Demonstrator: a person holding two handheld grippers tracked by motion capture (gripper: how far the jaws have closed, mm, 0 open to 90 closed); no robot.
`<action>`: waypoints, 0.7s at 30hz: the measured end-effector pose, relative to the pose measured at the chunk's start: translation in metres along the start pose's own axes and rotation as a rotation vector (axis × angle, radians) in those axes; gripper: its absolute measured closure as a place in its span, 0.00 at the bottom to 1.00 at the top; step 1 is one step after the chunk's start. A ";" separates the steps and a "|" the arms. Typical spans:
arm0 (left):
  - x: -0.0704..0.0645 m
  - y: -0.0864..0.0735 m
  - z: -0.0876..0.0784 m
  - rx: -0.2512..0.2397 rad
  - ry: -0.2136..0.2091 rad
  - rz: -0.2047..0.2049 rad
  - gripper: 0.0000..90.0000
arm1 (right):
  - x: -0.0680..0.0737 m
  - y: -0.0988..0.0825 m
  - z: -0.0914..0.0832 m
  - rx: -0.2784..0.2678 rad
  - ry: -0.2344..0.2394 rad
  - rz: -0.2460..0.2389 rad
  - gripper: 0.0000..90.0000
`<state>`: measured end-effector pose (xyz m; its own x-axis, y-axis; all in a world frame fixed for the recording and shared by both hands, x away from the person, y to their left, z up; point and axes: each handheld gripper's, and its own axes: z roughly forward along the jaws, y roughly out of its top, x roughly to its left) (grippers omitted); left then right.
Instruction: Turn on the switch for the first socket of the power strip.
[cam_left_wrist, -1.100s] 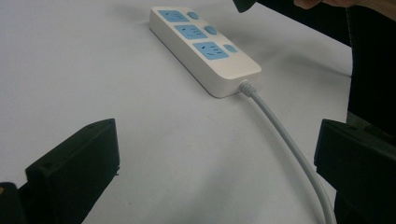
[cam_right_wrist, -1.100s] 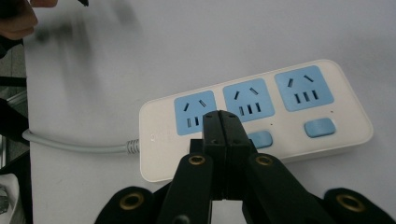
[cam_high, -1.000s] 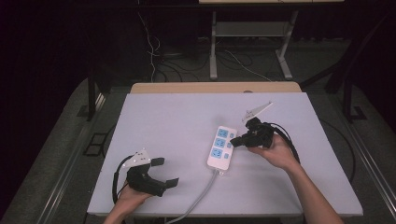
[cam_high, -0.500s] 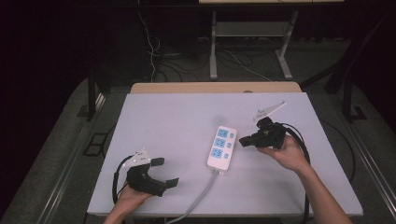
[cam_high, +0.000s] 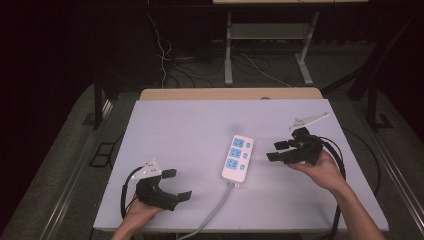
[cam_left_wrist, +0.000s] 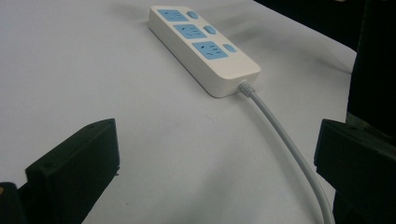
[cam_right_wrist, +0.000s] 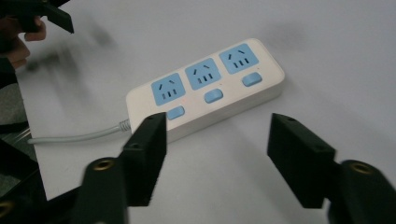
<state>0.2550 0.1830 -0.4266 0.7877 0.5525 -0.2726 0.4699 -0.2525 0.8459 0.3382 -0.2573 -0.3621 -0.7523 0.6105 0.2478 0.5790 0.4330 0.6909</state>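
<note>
Your right gripper hangs just beside the white power strip, off its right flank and clear of it; its jaws have just been opening and stand released with nothing between them. The power strip lies flat near the middle of the counter, blue sockets up, its grey cable running toward your edge. Your left gripper rests at the near left corner, well apart from the strip, jaws spread and empty
</note>
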 end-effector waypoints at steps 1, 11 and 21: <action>0.000 0.000 0.000 0.000 0.000 0.000 0.00 | 0.000 0.000 0.000 0.000 0.000 0.000 0.38; -0.001 0.000 0.001 0.001 0.000 0.000 0.00 | 0.000 -0.026 -0.017 -0.044 -0.011 0.077 0.00; -0.001 0.000 0.001 0.002 0.001 0.000 0.00 | 0.006 -0.050 -0.026 -0.080 -0.003 0.098 0.00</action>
<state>0.2544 0.1816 -0.4266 0.7872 0.5533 -0.2723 0.4708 -0.2541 0.8449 0.2963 -0.2921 -0.3775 -0.6920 0.6495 0.3151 0.6230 0.3168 0.7152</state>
